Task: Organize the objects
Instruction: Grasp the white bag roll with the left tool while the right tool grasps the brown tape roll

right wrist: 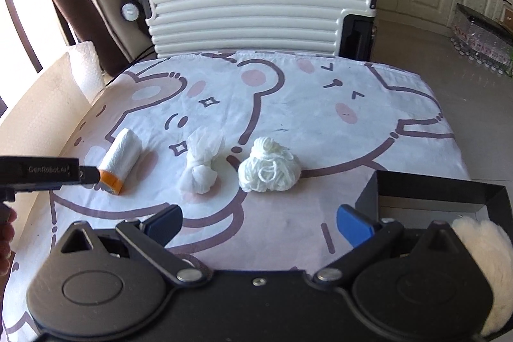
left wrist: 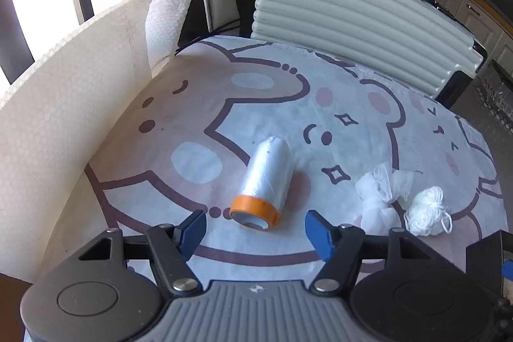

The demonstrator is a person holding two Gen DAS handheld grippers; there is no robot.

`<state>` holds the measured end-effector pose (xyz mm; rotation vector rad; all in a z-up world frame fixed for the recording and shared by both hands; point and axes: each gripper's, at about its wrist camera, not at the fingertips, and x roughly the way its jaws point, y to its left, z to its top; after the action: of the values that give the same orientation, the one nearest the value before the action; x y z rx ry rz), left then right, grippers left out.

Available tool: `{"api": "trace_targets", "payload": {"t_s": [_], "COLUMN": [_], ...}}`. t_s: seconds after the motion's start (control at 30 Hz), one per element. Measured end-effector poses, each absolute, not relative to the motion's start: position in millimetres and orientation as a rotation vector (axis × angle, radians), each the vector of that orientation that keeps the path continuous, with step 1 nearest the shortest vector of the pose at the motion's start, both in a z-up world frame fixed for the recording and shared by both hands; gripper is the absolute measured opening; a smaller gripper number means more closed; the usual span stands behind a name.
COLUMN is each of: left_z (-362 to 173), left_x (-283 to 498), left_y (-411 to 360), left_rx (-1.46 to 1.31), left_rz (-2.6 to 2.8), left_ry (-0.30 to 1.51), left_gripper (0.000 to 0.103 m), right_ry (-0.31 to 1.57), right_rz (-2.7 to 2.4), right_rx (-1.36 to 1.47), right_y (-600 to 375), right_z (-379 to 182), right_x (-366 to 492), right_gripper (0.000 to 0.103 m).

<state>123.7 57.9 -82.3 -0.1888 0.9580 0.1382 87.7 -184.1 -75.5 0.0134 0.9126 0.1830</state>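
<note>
left claw (left wrist: 255,228) wide, empty | film roll (left wrist: 264,181) lying just ahead, orange end nearest

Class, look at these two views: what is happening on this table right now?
A person holds a gripper in each hand over a table covered with a bear-print cloth. Three things lie in a row: a plastic roll with an orange end, a knotted bag and a yarn ball. The left gripper is open, with the roll's orange end between its fingers, not gripped. The right gripper is open and empty, near a black box.
</note>
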Motion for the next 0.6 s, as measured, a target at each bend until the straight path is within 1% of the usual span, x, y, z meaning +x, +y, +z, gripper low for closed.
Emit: {"api": "trace_targets", "payload": {"t_s": [0.13,0.3,0.43,0.6], "left_z": [-87.1,-100.8,-114.7,-124.0], "left_x": [135.3,149.7,156.4,164.3], "left_y": [57.3,49.1,48.4,45.3], "left_rx": [-0.17,-0.034,-0.039,-0.041], "left_rz": [0.129,0.115,0.095,0.088], "left_ry": [0.929,0.905,0.915,0.922], "left_gripper": [0.067,0.067,0.067,0.066], "right_ry": [0.979,1.043,1.09,1.144], "right_rz": [0.258,0.299,0.291,0.328], "right_rx": [-0.021,-0.024,-0.04,-0.126], "right_y": [-172.6,-164.4,-157.8,-142.8], "right_z": [-87.2,-96.4,-105.7,-121.6], "right_x": [90.6,94.2,99.9,99.8], "right_gripper": [0.103,0.103,0.103,0.103]}}
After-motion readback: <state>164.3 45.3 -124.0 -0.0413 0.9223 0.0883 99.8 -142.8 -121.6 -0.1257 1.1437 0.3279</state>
